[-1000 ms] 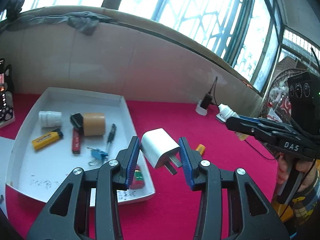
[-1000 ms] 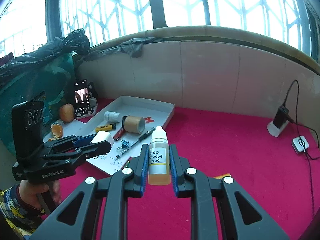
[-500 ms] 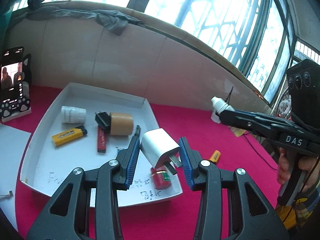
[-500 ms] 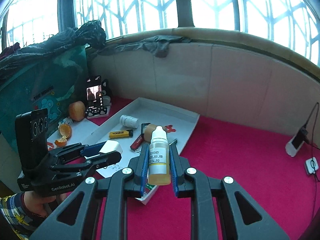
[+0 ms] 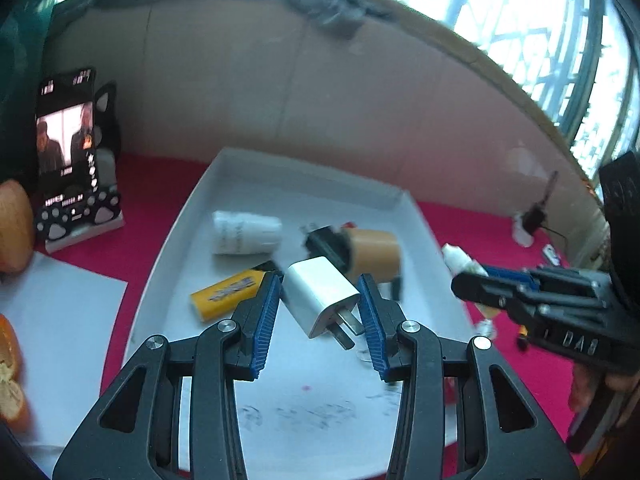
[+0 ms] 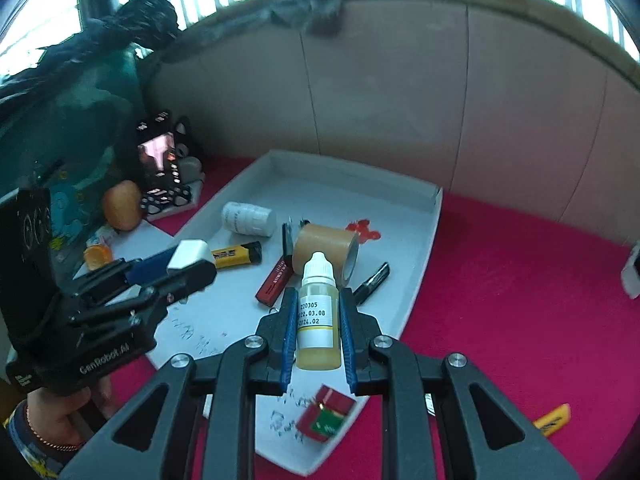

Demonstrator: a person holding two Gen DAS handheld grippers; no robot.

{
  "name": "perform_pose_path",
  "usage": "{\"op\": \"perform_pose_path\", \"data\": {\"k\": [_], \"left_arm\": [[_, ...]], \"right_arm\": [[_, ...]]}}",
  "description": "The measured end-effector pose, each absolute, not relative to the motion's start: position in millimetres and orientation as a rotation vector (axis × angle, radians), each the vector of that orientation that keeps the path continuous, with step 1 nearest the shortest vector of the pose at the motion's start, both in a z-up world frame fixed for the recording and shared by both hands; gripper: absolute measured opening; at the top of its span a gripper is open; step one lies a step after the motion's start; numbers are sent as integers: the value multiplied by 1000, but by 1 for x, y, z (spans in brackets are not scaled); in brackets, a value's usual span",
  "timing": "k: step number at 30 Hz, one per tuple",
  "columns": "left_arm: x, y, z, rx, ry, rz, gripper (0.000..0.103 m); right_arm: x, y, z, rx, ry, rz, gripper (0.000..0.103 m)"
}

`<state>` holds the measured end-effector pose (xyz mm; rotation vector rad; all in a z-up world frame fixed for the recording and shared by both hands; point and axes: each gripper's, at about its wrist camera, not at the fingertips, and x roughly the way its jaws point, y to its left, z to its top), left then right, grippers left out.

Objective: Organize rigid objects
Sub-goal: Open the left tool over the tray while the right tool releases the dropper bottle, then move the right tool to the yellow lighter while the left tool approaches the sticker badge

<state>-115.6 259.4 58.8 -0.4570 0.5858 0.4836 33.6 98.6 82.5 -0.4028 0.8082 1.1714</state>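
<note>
My left gripper (image 5: 320,312) is shut on a white plug charger (image 5: 322,295) and holds it above the white tray (image 5: 168,256). It also shows in the right wrist view (image 6: 188,254). My right gripper (image 6: 318,328) is shut on a small dropper bottle (image 6: 318,312) of yellow liquid, held upright over the tray's near right part (image 6: 424,256). In the tray lie a white pill bottle (image 6: 249,218), a yellow lighter (image 6: 236,256), a brown tape roll (image 6: 324,246), a red lighter (image 6: 276,280) and a black pen (image 6: 372,278).
A red and green small box (image 6: 326,414) lies at the tray's near edge. An orange lighter (image 6: 552,420) lies on the red cloth at right. A phone on a stand (image 6: 160,160), oranges (image 6: 122,205) and white paper (image 5: 60,320) are left of the tray. A charger block (image 5: 528,224) stands far right.
Both grippers have moved left and closer over the tray, each still holding its object. The views now look down into the tray.
</note>
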Motion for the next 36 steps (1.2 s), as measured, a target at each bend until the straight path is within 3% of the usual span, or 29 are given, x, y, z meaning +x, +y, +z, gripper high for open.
{"op": "perform_pose_path", "data": {"k": [15,17,18,19,21,23,27,29,36], "left_arm": [[-110,276,38,-484,631,564,40],[-114,277,40,-493,621,586,44],[-116,279,41,-502,616,600,55],[-118,281,41,-510,615,611,81],[-124,283,44,-524,592,628,98],[-128,282,47,-520,579,639,103],[-135,279,51,-531,550,639,103],[-138,275,54,-534,538,641,103],[-126,235,67,-486,512,548,103]], "right_arm": [[31,121,52,-457,845,1103,20],[27,121,52,-462,832,1110,20],[26,121,53,-463,830,1112,20],[25,121,53,-463,829,1112,23],[24,117,54,-458,814,1105,41],[23,112,57,-439,794,1106,83],[25,100,64,-392,776,1114,88],[28,93,68,-357,773,1112,103],[50,50,76,-249,772,1051,103]]}}
